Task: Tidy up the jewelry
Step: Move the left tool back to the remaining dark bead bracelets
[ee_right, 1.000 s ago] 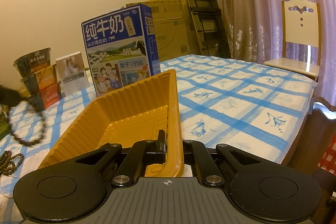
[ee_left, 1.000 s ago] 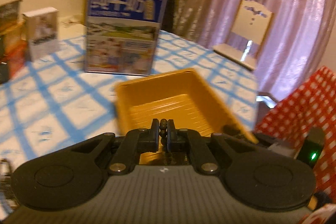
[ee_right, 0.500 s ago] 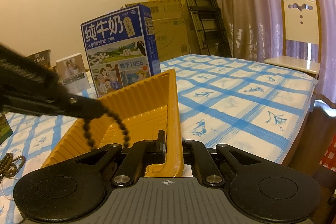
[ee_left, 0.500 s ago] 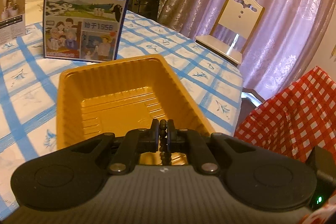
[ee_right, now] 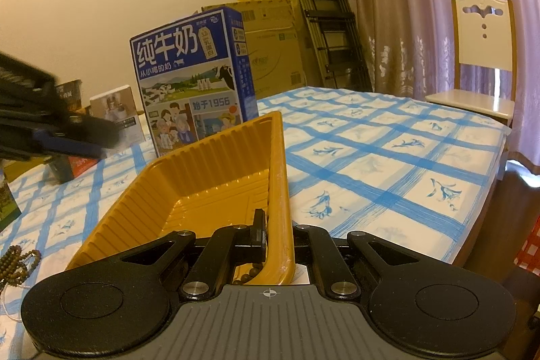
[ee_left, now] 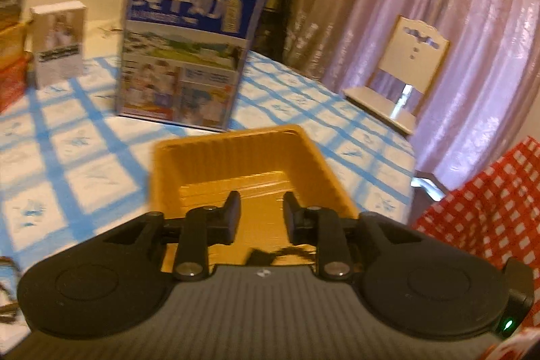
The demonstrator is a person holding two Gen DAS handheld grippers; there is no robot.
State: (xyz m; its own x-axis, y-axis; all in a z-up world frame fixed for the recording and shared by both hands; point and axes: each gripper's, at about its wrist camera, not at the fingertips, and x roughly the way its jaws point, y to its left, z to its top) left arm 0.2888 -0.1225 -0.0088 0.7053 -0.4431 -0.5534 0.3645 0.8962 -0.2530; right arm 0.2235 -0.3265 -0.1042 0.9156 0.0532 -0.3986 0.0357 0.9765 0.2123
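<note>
An orange plastic tray [ee_left: 236, 171] sits on the blue-checked tablecloth near the table's front edge. My left gripper [ee_left: 261, 215] is open and empty above the tray's near end. A dark bead bracelet [ee_left: 287, 252] lies in the tray just below its fingers; it also shows in the right wrist view [ee_right: 251, 272]. My right gripper [ee_right: 278, 233] is shut on the tray's right wall [ee_right: 278, 191]. The left gripper [ee_right: 60, 130] shows blurred at the left of the right wrist view. Another brown bead bracelet [ee_right: 17, 262] lies on the cloth left of the tray.
A blue milk carton box [ee_right: 192, 80] stands behind the tray. A small white box [ee_left: 59, 43] and stacked snack tubs are at the back left. A white chair [ee_right: 482, 56], a folded ladder [ee_right: 324, 9] and curtains stand past the table's far side. A red-checked cloth [ee_left: 489, 211] lies off the right edge.
My left gripper opened and let go of the dark bead bracelet, which dropped into the tray. It then pulled back to the left. My right gripper kept its hold on the tray wall.
</note>
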